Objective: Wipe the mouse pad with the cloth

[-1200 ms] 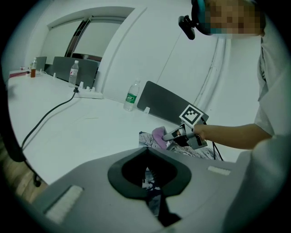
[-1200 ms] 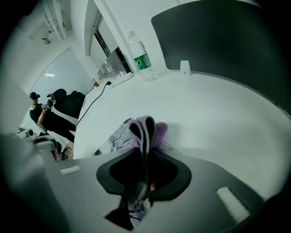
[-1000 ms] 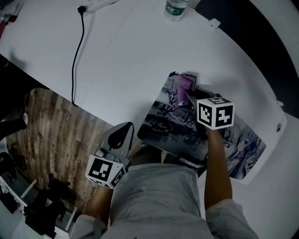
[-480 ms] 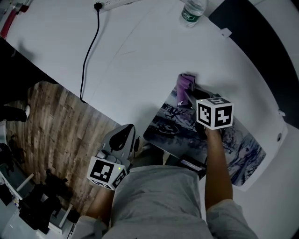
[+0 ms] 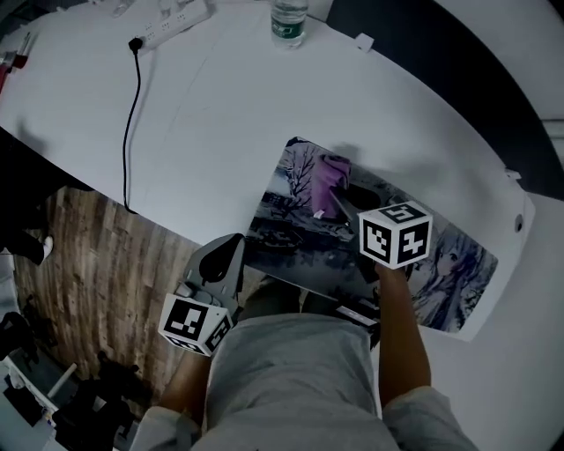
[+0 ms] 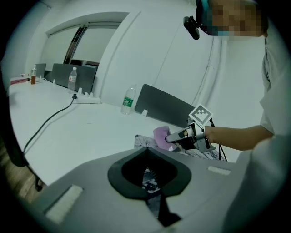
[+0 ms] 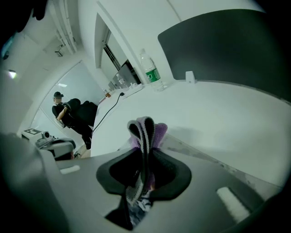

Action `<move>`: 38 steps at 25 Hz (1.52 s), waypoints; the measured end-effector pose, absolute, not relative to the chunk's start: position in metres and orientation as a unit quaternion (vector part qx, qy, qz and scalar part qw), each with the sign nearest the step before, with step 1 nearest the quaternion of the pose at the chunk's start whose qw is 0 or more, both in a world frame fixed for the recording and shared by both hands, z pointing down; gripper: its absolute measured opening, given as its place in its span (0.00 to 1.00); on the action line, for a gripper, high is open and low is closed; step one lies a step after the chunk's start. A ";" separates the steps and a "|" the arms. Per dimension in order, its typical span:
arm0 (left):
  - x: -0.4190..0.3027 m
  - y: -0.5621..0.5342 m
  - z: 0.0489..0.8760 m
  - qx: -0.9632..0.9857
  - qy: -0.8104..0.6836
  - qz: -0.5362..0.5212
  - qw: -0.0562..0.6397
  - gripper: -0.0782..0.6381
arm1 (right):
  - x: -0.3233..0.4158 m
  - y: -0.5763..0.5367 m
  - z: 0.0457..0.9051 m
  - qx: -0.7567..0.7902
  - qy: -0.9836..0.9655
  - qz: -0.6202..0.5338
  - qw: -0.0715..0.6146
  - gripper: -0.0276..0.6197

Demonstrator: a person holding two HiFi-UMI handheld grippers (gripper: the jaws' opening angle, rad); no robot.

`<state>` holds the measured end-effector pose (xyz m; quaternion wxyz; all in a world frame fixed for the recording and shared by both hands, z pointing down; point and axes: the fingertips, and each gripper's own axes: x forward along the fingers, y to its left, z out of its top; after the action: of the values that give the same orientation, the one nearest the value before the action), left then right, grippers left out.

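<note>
A printed mouse pad (image 5: 300, 238) lies at the near edge of the white table (image 5: 220, 114). A purple cloth (image 5: 327, 183) rests on the pad's far left part, and my right gripper (image 5: 339, 204) is shut on it. In the right gripper view the cloth (image 7: 144, 136) sticks up folded between the closed jaws. My left gripper (image 5: 231, 249) hangs off the table's near edge, beside the pad's left corner, jaws shut with nothing in them. In the left gripper view the pad (image 6: 150, 141), the cloth (image 6: 162, 135) and the right gripper (image 6: 175, 135) show ahead.
A water bottle (image 5: 288, 21) stands at the table's far edge, with a power strip (image 5: 172, 22) and its black cable (image 5: 130, 123) to the left. Wooden floor (image 5: 97, 264) lies below the table's near edge. A dark panel (image 7: 227, 45) stands behind the table.
My right gripper has slid the cloth from the pad's far left corner inward along the pad. The left gripper has hardly moved.
</note>
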<state>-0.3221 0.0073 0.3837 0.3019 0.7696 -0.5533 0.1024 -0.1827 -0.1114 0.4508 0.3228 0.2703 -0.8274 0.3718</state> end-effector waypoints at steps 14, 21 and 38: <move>-0.140 -0.008 0.365 0.846 -0.442 0.135 0.267 0.13 | 0.022 -0.076 0.421 0.351 -0.805 0.403 0.256 0.18; -0.054 -0.005 0.355 0.865 -0.411 0.137 0.253 0.13 | 0.117 -0.050 0.411 0.386 -0.794 0.404 0.240 0.18; 0.119 0.015 0.371 0.891 -0.337 0.164 0.256 0.13 | 0.376 0.030 0.444 0.483 -0.709 0.444 0.260 0.18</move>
<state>0.1190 0.0151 0.3707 0.2556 0.8911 -0.3373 0.1637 0.3756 0.0299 0.4441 0.2597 0.4827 -0.7090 0.4438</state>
